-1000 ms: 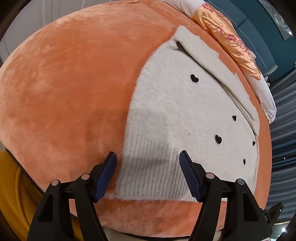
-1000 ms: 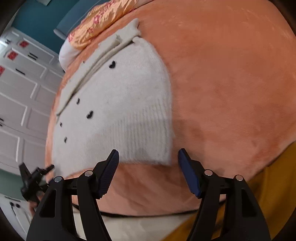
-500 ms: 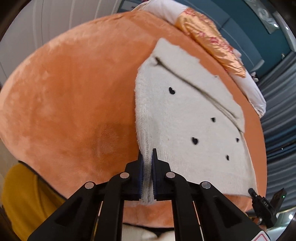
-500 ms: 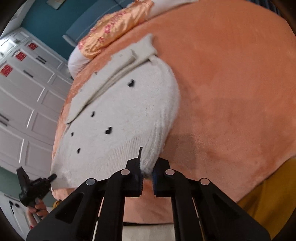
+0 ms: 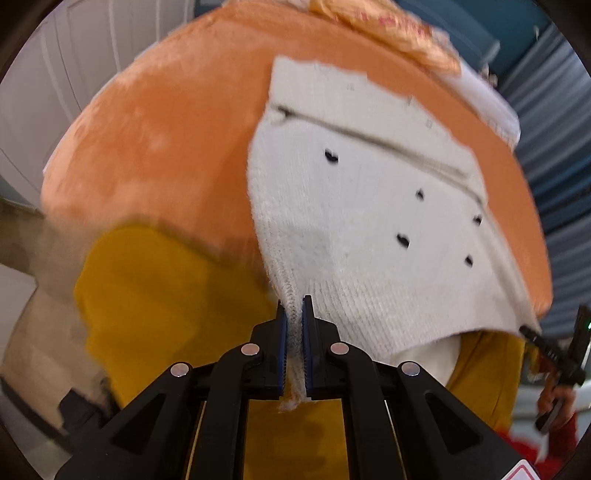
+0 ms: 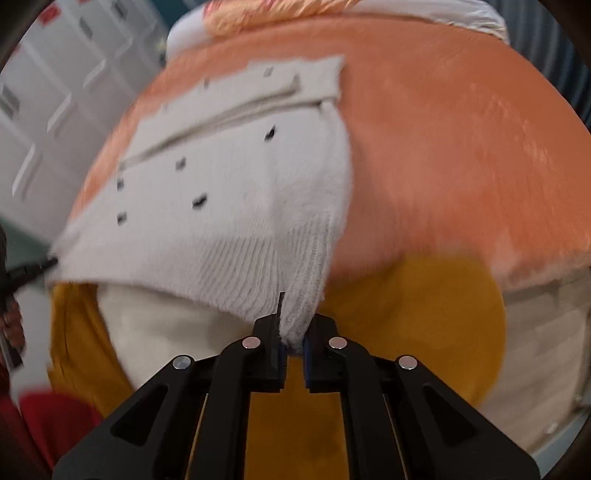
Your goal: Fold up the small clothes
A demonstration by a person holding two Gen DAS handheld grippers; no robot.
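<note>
Blanket: an orange plush blanket covers the bed and carries the clothing; both views are blurred.
Sweater, place: a small white knit sweater lies on the blanket with its near hem lifted off the surface and hanging over the bed's edge.
Sweater, direction: its long axis runs across the views, from one claw to the other, along the hem; the ribbed hem is nearest the cameras and the folded band lies at the far side.
Sweater, look: fuzzy off-white knit, ribbed along the hem, dotted with small black heart shapes; a seam line crosses the far part.
Pillow: an orange patterned pillow lies beyond the sweater.
Left claw: clamped on the hem's left corner, the knit bunched between the blue pads.
Right claw: clamped on the hem's right corner, cloth gathered between the pads.
</note>
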